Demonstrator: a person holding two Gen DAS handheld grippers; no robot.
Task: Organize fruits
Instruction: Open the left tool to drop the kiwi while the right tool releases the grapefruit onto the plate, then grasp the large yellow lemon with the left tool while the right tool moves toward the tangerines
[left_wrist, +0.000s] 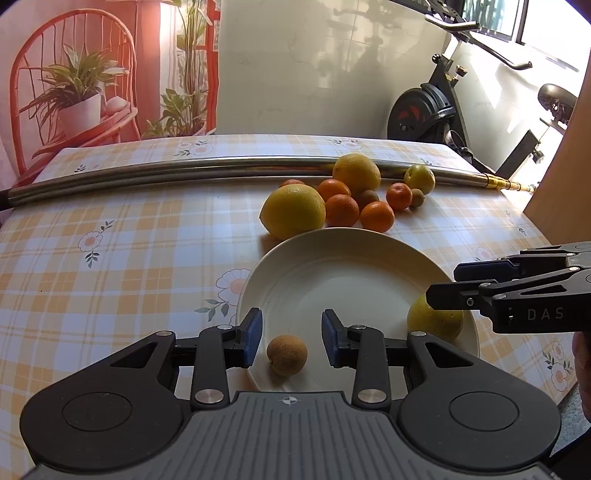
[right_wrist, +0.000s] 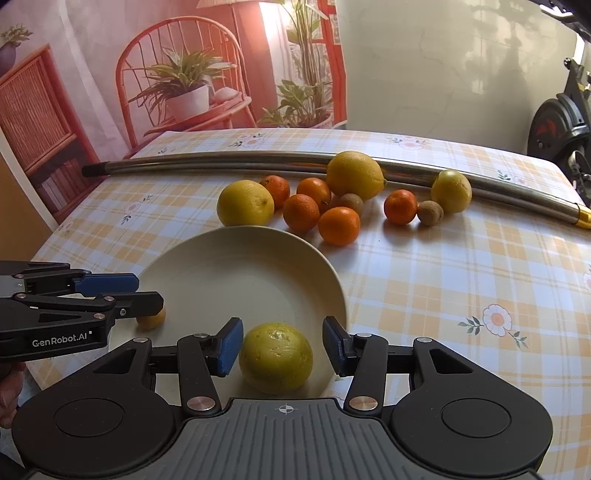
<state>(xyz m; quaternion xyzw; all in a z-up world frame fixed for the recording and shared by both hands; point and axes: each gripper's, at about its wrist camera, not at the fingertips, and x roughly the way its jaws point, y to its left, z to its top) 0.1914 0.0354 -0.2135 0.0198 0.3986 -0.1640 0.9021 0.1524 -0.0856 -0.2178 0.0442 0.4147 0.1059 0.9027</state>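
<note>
A table covered in a yellow-and-white checked cloth with daisy prints (left_wrist: 122, 236) fills both views, with a long metal pole (left_wrist: 184, 171) lying across its far side. A cream plate (left_wrist: 332, 266) sits near the front edge. Beyond the plate's far rim lies a loose cluster of fruit: a large yellow citrus (left_wrist: 293, 211) just beside the rim, a second large yellow one (left_wrist: 356, 173) against the pole, a smaller yellow-green fruit (left_wrist: 419, 179), several tangerines (left_wrist: 377, 216) and two small brown fruits (right_wrist: 430, 213). The left gripper (left_wrist: 291, 341) hovers over the plate's near-left part, its blue-padded jaws spread, with a small brown fruit (left_wrist: 287, 349) resting on the plate between them, clear of both pads. The right gripper (right_wrist: 282, 349) hangs over the plate's near-right part, jaws likewise parted around a yellow-green fruit (right_wrist: 275, 357) that sits on the plate; a narrow gap shows on each side, so neither pad presses it.
</note>
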